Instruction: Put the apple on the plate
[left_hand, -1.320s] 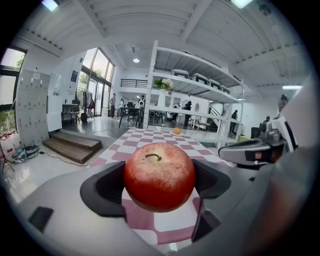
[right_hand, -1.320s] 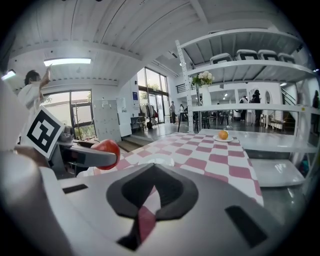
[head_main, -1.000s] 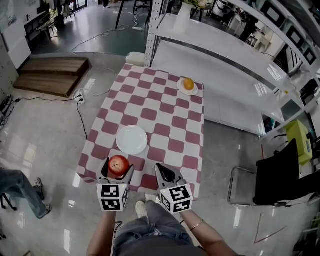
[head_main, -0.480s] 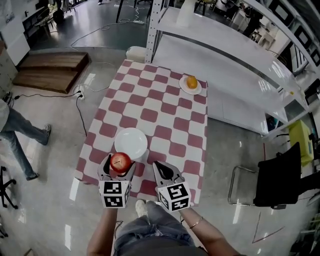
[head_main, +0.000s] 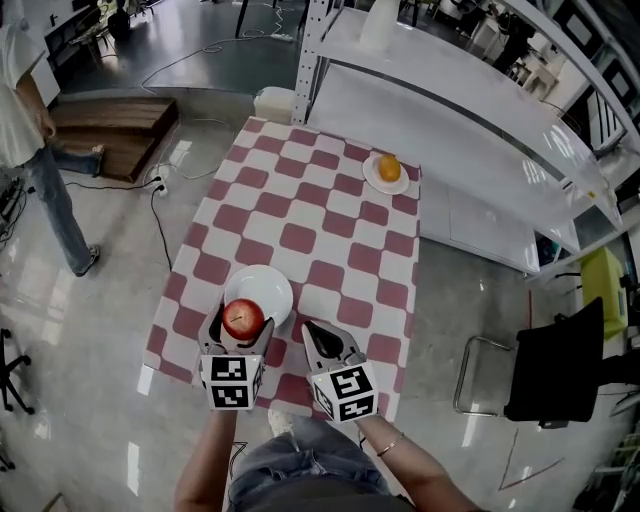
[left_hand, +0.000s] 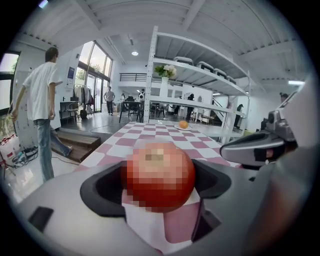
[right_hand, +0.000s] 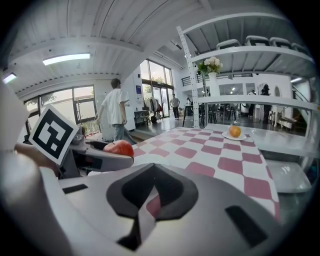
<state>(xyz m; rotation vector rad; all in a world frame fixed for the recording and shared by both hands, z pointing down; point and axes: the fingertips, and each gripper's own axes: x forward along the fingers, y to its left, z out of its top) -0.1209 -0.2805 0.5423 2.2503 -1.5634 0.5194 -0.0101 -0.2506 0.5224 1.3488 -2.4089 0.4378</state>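
Note:
A red apple (head_main: 243, 318) is clamped in my left gripper (head_main: 240, 325), which is shut on it over the near edge of an empty white plate (head_main: 262, 289). The left gripper view has the apple (left_hand: 160, 175) filling the space between the dark jaw pads, with the checkered table behind. My right gripper (head_main: 318, 338) hovers just to the right of the left one, above the table's near edge, shut with nothing in it. From the right gripper view (right_hand: 150, 197) its pads meet, and the apple (right_hand: 118, 148) shows at the left.
The table carries a red-and-white checkered cloth (head_main: 310, 215). A second small plate with an orange (head_main: 387, 168) sits at the far right corner. White shelving (head_main: 470, 120) stands right of the table. A person (head_main: 35, 130) walks on the floor at left. A black chair (head_main: 560, 365) is at the right.
My left gripper has carried the apple forward from the table's near edge to the near rim of the plate. The right gripper moved along beside it. The person at left walked further up.

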